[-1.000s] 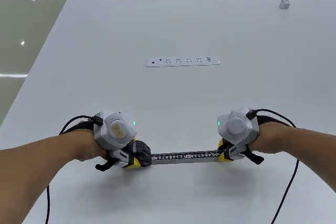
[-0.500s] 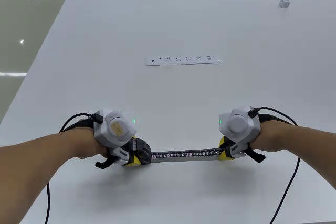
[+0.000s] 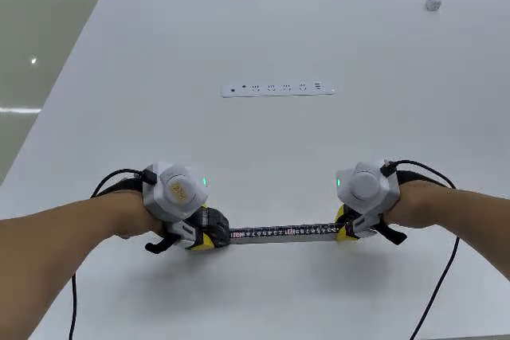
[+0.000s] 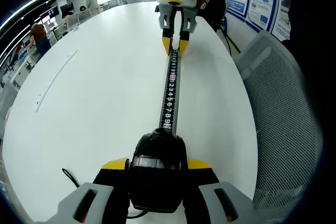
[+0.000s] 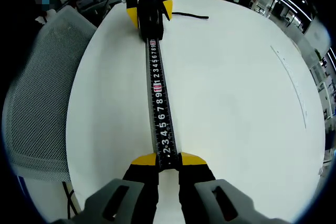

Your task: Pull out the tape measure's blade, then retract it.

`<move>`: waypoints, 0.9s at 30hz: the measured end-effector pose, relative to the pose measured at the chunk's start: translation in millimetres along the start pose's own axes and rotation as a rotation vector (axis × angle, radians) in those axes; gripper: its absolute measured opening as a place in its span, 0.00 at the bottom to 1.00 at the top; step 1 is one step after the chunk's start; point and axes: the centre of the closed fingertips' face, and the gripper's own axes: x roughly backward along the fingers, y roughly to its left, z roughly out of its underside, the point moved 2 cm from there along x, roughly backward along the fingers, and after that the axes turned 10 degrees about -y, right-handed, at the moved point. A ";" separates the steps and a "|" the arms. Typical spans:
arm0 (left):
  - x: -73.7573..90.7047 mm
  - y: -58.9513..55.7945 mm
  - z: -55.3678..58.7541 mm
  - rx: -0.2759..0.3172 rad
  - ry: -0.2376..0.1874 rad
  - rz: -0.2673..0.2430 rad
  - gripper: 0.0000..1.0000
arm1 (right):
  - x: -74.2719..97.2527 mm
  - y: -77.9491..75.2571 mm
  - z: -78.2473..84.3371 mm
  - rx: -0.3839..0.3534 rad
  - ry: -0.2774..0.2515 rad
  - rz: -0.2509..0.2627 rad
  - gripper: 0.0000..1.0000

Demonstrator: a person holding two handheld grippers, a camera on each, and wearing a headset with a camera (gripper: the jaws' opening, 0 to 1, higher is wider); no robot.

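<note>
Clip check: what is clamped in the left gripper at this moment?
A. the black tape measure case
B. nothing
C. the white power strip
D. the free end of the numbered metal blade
A: the left gripper view shows the black tape measure case held between the yellow-tipped jaws of the left gripper, while the right gripper pinches the end of the numbered metal blade.

Left gripper (image 3: 209,239) and right gripper (image 3: 343,233) clamped, well apart.
</note>
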 end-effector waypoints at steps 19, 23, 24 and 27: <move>-0.9 -0.6 0.3 0.001 -0.001 -0.003 0.36 | 3.0 -1.1 6.3 0.000 0.010 0.001 0.13; -1.1 -0.5 0.2 0.001 0.001 -0.002 0.36 | 3.9 -1.1 7.4 -0.002 0.012 0.002 0.13; -1.2 -0.5 0.1 0.002 0.001 -0.002 0.36 | 4.0 -1.2 7.7 -0.002 0.012 0.002 0.13; -1.2 -0.4 0.0 0.002 0.000 -0.002 0.36 | 3.8 -1.9 8.8 -0.005 0.010 0.005 0.13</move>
